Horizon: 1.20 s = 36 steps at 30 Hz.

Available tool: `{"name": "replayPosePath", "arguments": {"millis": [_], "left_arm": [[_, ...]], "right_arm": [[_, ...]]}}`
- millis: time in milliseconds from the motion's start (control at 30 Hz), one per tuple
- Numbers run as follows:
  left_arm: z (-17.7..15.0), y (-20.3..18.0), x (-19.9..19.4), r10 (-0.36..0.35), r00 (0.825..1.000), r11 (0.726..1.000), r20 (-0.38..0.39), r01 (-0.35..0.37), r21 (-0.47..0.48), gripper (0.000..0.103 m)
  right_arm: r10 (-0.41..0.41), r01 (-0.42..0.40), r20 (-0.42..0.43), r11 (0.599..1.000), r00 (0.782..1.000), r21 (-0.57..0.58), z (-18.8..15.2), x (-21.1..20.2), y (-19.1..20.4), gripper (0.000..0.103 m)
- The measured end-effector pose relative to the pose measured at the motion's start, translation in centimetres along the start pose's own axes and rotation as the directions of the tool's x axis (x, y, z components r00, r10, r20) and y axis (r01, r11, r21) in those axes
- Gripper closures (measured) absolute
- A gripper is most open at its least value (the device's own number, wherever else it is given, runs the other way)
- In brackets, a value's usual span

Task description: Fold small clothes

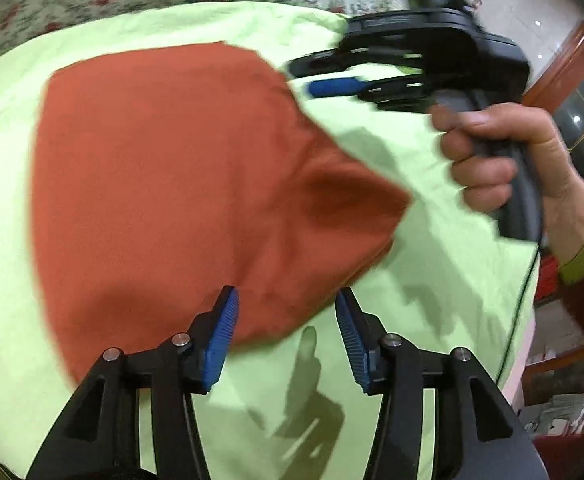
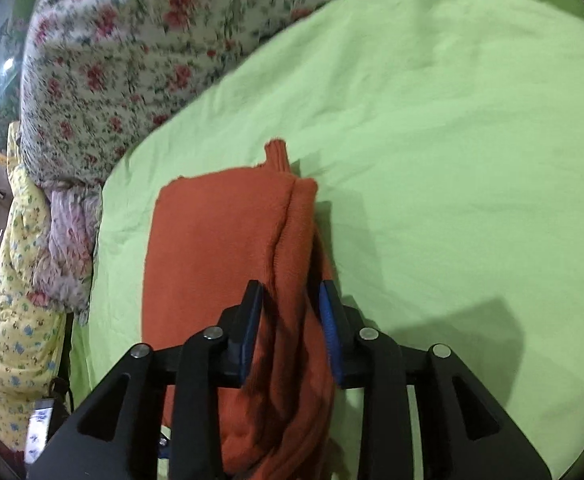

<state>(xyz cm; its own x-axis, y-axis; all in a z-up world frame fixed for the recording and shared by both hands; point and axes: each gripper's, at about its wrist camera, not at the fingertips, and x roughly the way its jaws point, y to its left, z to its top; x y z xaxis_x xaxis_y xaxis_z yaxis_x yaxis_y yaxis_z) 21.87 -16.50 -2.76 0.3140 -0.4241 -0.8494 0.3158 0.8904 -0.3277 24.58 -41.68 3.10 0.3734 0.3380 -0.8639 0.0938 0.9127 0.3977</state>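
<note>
A rust-orange garment (image 1: 163,184) lies spread on a light green sheet (image 1: 432,280). My left gripper (image 1: 285,300) is open, its blue pads either side of the garment's near edge, holding nothing. My right gripper (image 1: 304,74) shows in the left wrist view at the garment's far right corner, held by a hand (image 1: 504,156). In the right wrist view the right gripper (image 2: 292,292) has its jaws around a bunched fold of the orange garment (image 2: 219,248), with cloth hanging between the pads (image 2: 328,316).
A floral quilt (image 2: 123,64) lies bunched at the far edge of the green sheet (image 2: 452,160). A yellow patterned cloth (image 2: 15,312) hangs at the left. Wooden furniture (image 1: 572,92) stands beyond the bed's right side.
</note>
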Motion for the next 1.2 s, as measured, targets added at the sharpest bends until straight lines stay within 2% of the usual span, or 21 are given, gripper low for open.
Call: {"name": "replayPosePath", "arguments": {"millis": [133,200,267,367,467,567,667,767,867,900,933,967,1200], "left_arm": [[-2.7,3.2,-1.8,0.101,0.995,0.994,-0.009,-0.101,-0.045,0.047],[-3.8,5.0,-2.1,0.139,0.99,0.987,-0.023,-0.14,-0.078,0.047],[-4.5,6.9,-2.1,0.129,0.991,0.983,-0.037,-0.133,-0.125,0.047],[-4.7,7.5,-2.3,0.133,0.99,0.982,-0.035,-0.137,-0.133,0.047],[-4.6,7.2,-2.4,0.154,0.988,0.983,-0.028,-0.156,-0.094,0.045],[-5.0,6.5,-1.3,0.229,0.973,0.969,-0.034,-0.231,-0.087,0.045],[-5.1,7.7,-1.3,0.273,0.962,0.95,-0.017,-0.272,-0.155,0.046],[-4.7,8.6,-1.3,0.276,0.961,0.942,-0.001,-0.271,-0.196,0.046],[-4.5,8.7,-1.2,0.297,0.955,0.94,0.003,-0.292,-0.176,0.046],[-4.3,8.7,-1.3,0.299,0.954,0.941,0.006,-0.294,-0.167,0.051],[-4.1,8.4,-1.2,0.288,0.958,0.946,0.01,-0.283,-0.159,0.062],[-4.2,7.7,-1.1,0.272,0.962,0.952,0.012,-0.267,-0.151,0.068],[-3.9,6.9,0.0,0.251,0.968,0.958,-0.007,-0.249,-0.145,0.066]], "right_arm": [[0.024,-0.025,0.027,1.0,0.999,0.018,-2.4,-2.8,1.0,0.068],[0.047,-0.047,0.02,0.999,0.999,0.019,-4.0,-3.5,1.8,0.061],[0.041,-0.04,-0.008,0.999,0.999,0.009,-5.5,-3.5,2.7,0.044],[-0.031,0.03,-0.035,0.998,0.999,-0.046,-7.6,-3.1,3.8,0.043],[-0.132,0.125,-0.092,0.989,0.987,-0.081,-9.0,-1.6,4.1,0.043],[-0.105,0.099,-0.096,0.993,0.99,-0.072,-9.4,-1.3,4.2,0.047],[-0.112,0.106,-0.092,0.992,0.989,-0.067,-9.4,-1.3,4.4,0.051],[-0.109,0.104,-0.09,0.993,0.99,-0.061,-9.6,-1.7,4.3,0.051],[-0.091,0.089,-0.089,0.995,0.992,-0.034,-9.9,-2.2,3.9,0.051],[-0.089,0.087,-0.088,0.996,0.992,-0.025,-10.1,-2.3,3.7,0.051],[-0.09,0.088,-0.087,0.996,0.992,-0.024,-10.2,-2.3,3.6,0.051],[-0.096,0.094,-0.087,0.995,0.992,-0.029,-10.3,-2.3,3.6,0.051],[-0.115,0.11,-0.041,0.987,0.993,-0.116,-10.5,-3.2,5.6,0.051]]}}
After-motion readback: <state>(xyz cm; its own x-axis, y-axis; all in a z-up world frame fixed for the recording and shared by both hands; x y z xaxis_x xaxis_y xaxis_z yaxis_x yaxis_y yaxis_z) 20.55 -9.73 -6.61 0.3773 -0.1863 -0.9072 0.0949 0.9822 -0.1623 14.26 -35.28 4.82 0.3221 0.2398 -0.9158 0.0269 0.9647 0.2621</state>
